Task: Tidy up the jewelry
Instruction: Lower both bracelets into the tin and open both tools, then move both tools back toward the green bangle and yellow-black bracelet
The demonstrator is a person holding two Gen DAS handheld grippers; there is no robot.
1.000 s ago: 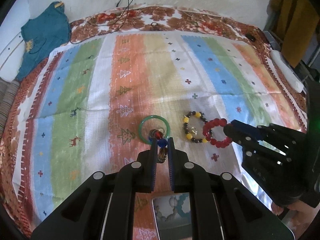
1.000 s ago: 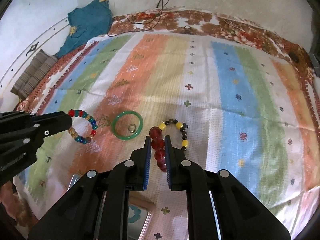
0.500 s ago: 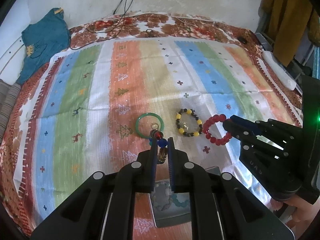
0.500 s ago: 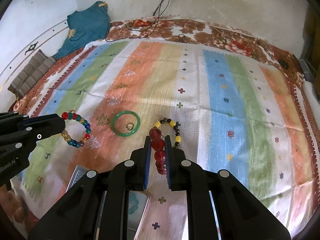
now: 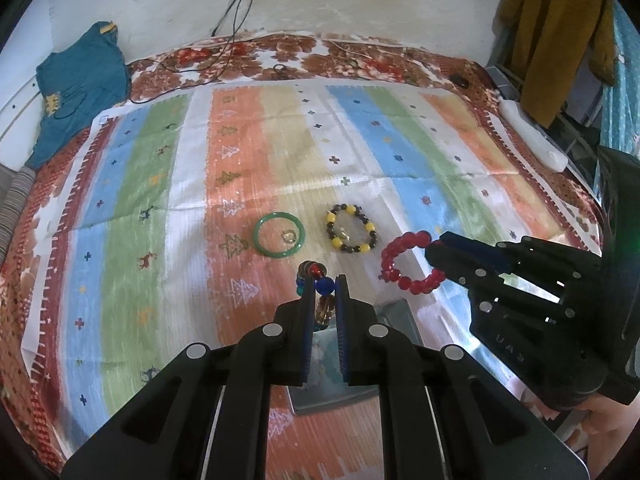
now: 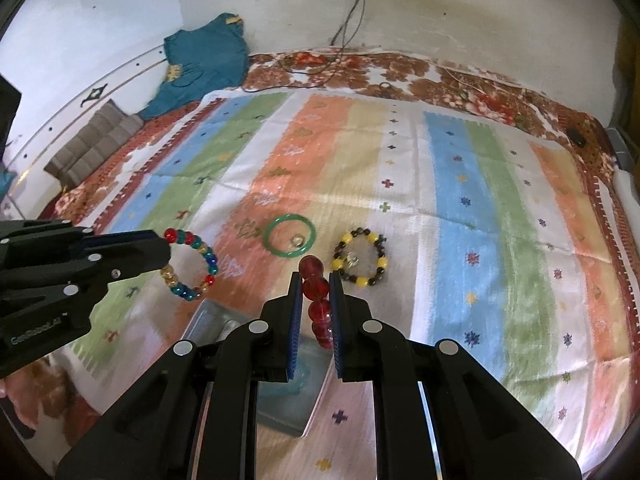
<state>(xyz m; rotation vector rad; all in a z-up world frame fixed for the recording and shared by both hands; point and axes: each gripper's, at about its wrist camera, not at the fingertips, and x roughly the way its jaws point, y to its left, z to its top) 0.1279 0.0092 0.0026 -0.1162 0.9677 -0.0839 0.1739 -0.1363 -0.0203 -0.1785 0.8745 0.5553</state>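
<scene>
Now left gripper [image 5: 323, 300] clamped on multicoloured bead bracelet [image 6: 190, 264] — loop hangs clear of cloth. Right gripper [image 6: 316, 308] clamped on red bead bracelet [image 5: 408, 262], also lifted. Below both, metal tray [image 6: 208, 320] with teal bracelet [image 6: 298, 376] inside. Just beyond grippers, on striped cloth [image 5: 160, 200] — green bangle [image 5: 279, 234] encircling small ring [image 5: 289, 235], yellow-and-black bead bracelet [image 5: 352, 227] beside it, apart. Teal garment [image 5: 76, 88] at far left edge of bed.

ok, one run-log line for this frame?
left fingers: shut on multicolour bead bracelet | right fingers: shut on red bead bracelet | both lifted above tray | green bangle, yellow-black bracelet: on cloth
</scene>
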